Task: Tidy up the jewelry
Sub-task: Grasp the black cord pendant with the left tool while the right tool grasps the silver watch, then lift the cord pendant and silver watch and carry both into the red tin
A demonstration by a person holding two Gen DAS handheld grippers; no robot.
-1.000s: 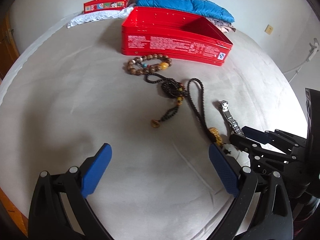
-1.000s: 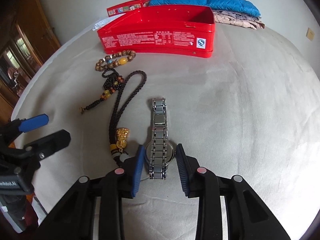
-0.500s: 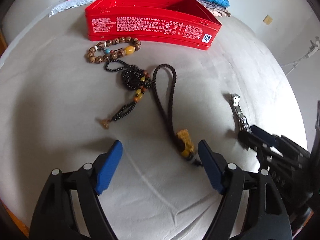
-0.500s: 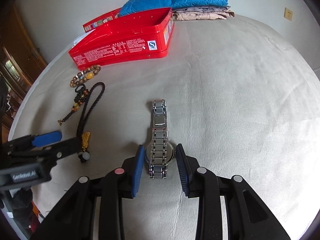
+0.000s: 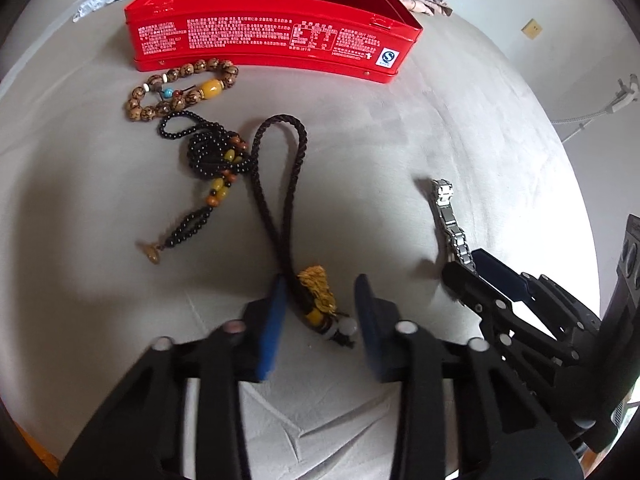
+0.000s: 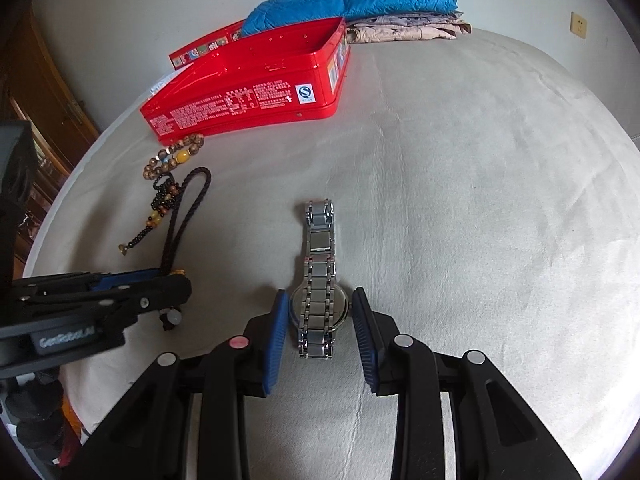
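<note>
On the bed [image 6: 500,184], the left gripper [image 5: 320,312] is closing around the gold charm [image 5: 318,292] of the dark cord, not yet pinching it, while the right gripper [image 6: 320,320] squeezes the silver watch [image 6: 318,280].

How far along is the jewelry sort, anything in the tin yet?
Nothing done: the open red metal tin looks empty. In hand: right gripper grips the silver link-band watch; left gripper is closing around the braided cord's gold pendant. Left: brown wooden bead bracelet and black bead strand, both beside the tin.
</note>
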